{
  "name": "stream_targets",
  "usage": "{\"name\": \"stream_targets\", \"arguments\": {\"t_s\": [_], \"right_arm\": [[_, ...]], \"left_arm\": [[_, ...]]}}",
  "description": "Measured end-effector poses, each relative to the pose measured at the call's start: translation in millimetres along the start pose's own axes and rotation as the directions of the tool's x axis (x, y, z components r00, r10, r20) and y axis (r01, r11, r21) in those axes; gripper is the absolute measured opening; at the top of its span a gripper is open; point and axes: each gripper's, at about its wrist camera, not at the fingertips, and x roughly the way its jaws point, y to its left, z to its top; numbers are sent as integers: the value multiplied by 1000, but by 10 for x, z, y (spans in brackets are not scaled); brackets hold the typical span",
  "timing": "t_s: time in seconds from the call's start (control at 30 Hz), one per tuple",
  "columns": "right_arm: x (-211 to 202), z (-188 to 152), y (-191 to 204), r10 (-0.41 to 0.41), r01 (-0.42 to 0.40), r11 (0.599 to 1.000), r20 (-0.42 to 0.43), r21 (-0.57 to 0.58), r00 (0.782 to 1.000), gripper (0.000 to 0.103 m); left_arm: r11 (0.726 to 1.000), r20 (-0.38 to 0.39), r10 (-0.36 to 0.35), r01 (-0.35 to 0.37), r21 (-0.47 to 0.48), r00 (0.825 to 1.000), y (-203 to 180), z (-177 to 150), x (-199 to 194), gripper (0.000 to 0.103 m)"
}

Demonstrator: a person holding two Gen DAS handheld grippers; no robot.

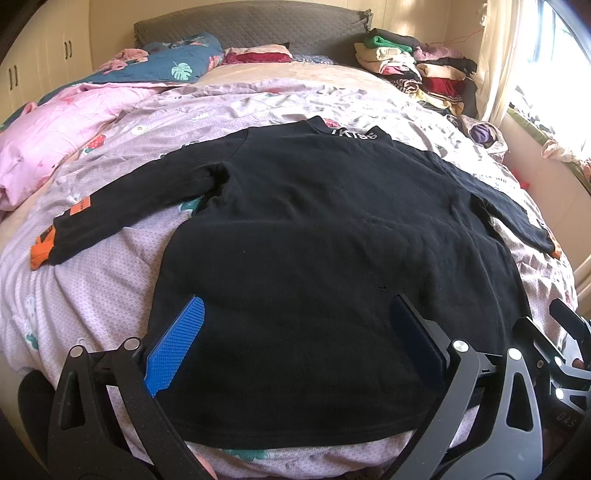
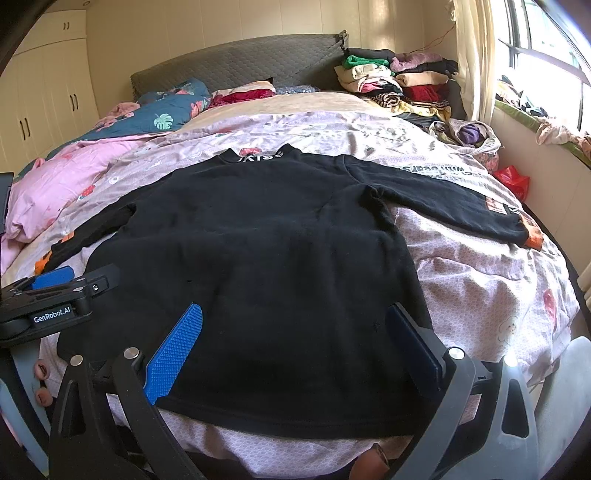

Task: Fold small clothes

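On the pink bedspread (image 1: 92,288) a black sweater (image 1: 314,240) lies flat, collar toward the headboard (image 1: 251,26), hem nearest; left gripper (image 1: 295,347) and right gripper (image 2: 295,343) both spread wide.

We hold our left gripper (image 1: 295,343) and right gripper (image 2: 291,347) low and side by side, both pointing forward with jaws spread wide apart, blue fingers (image 1: 173,350) angled outward, closed on nothing.
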Motion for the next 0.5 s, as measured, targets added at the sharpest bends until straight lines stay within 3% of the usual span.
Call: {"name": "stream_targets", "arguments": {"t_s": [0.5], "right_arm": [[1,-4,9,0,0,1000,-2,0,1000,99]], "left_arm": [[1000,0,-1,1,0,1000,-1,-1,2,94]]}}
